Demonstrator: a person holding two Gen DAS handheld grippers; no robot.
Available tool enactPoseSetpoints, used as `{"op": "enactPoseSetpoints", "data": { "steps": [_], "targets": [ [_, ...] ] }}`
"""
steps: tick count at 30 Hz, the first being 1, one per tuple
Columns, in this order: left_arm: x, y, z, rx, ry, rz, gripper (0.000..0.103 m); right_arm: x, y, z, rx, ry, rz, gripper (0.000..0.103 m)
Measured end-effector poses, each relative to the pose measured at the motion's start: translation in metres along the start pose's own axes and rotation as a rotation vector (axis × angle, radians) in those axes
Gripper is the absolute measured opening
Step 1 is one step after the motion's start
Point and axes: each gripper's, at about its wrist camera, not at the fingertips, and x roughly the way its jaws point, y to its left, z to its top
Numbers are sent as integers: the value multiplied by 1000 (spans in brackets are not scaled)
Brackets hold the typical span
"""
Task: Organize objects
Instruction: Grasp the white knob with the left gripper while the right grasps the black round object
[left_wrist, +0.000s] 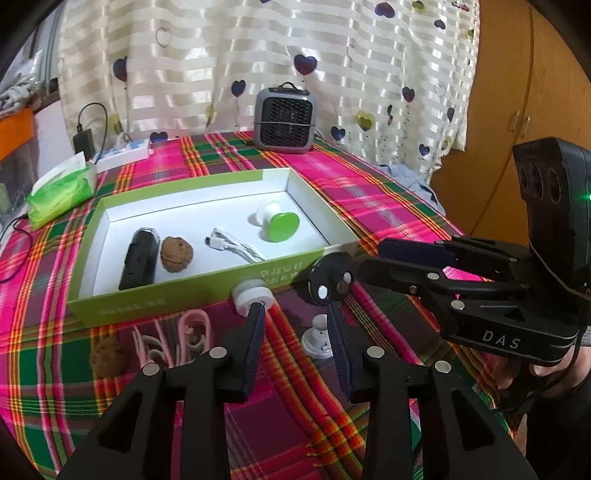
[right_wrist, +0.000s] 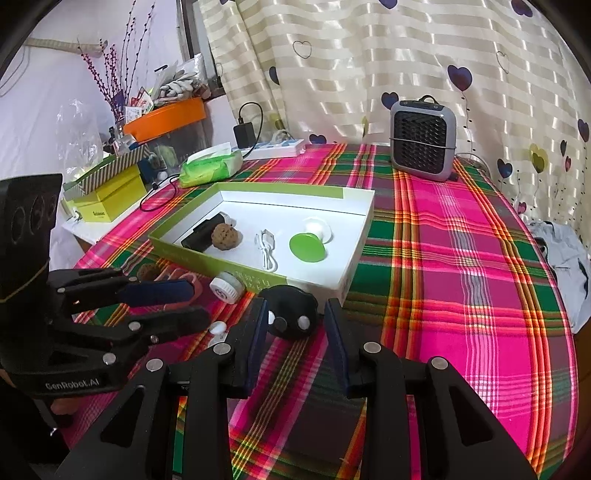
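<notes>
Green-walled box on plaid tablecloth, holding walnut, cable. Black disc just outside, between spread fingers of right gripper. Left gripper likewise parted, empty.

Your right gripper hangs with jaws apart at lower center, black round part between them; green-rimmed box just behind; your left gripper at left.
</notes>
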Motion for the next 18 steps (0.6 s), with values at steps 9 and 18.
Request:
{"op": "enactPoseSetpoints", "data": {
  "steps": [9, 18],
  "targets": [
    [12, -7, -2, 17, 35, -12, 33, 3, -3, -1, -3, 23, 14, 33],
    [24, -6, -1, 4, 77, -5, 32, 15, -2, -2, -10, 88, 55, 42]
  ]
}}
